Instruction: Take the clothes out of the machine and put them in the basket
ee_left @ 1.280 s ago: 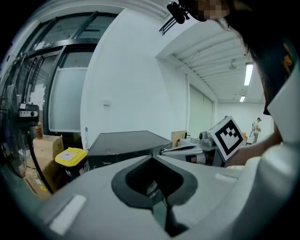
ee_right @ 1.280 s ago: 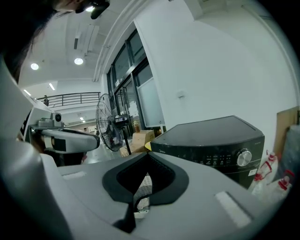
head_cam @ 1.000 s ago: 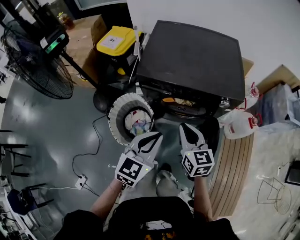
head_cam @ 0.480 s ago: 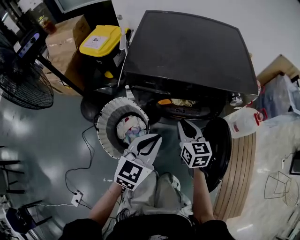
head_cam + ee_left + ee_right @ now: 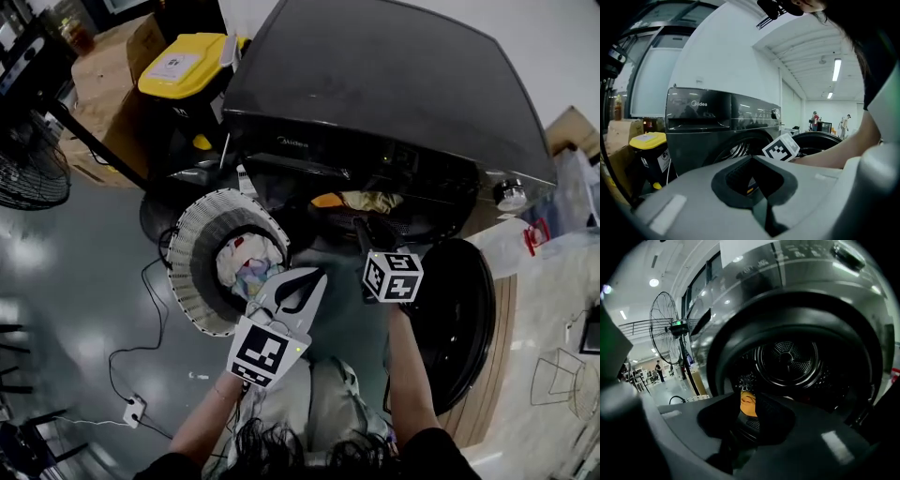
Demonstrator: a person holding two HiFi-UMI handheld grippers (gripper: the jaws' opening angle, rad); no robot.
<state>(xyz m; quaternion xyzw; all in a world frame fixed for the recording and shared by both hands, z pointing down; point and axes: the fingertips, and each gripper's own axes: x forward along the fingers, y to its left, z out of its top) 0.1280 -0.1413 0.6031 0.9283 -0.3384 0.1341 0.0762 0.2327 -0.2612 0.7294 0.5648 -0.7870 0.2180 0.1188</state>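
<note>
Grey floor (image 5: 84, 272), machine (image 5: 375, 84). I had moved the right gripper (image 5: 361, 230) forward to the drum mouth, jaws slightly apart around orange cloth (image 5: 747, 404). Left gripper (image 5: 317, 278) closed, empty, beside the basket (image 5: 192, 253) holding clothes (image 5: 246, 267).

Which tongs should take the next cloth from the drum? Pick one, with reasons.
Right. The right tongs point straight into the open drum, near the orange cloth at its lip. The left tongs sit shut by the basket, off to the side of the opening.
</note>
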